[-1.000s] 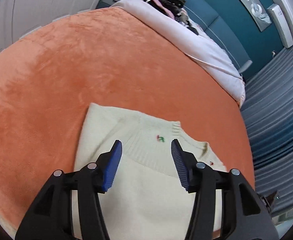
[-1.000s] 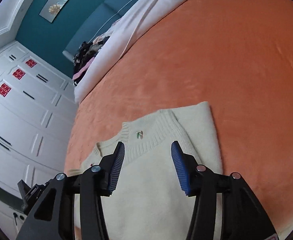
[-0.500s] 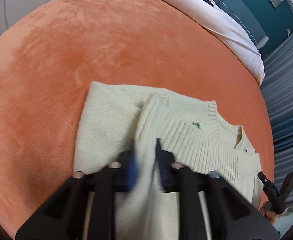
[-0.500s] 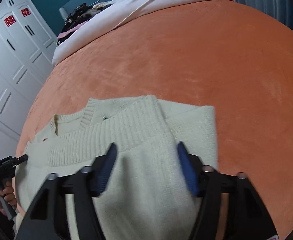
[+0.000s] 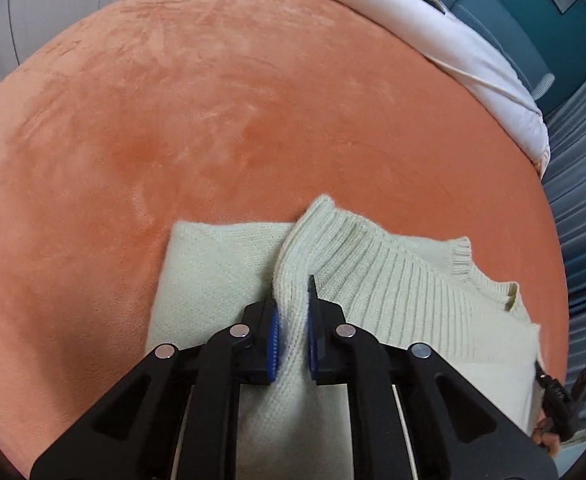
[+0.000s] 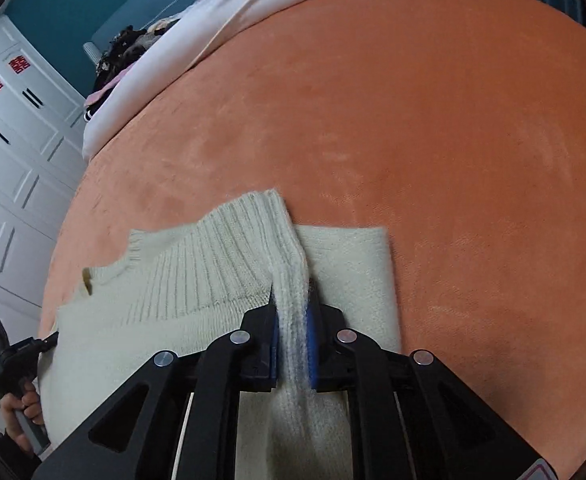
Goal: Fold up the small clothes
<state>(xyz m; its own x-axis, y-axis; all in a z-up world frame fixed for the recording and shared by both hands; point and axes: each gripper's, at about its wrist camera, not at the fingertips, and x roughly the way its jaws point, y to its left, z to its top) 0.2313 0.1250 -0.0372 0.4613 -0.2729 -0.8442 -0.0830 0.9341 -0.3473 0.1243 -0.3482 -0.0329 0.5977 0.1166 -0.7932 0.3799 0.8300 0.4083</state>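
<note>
Both our left tongs (image 5: 293, 332) and right tongs (image 6: 292, 340) are clamped on a pinched ridge of the cream sweater (image 5: 393, 280), which lies on the orange bed cover (image 5: 213, 100). We judge a fold is under way; next, both should carry the edge across together. White bedding (image 5: 433, 20) lies well apart, nothing blocking.

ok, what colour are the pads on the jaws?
Blue pads on black frames, shut on the cream sweater. Left wrist view shows it best.
</note>
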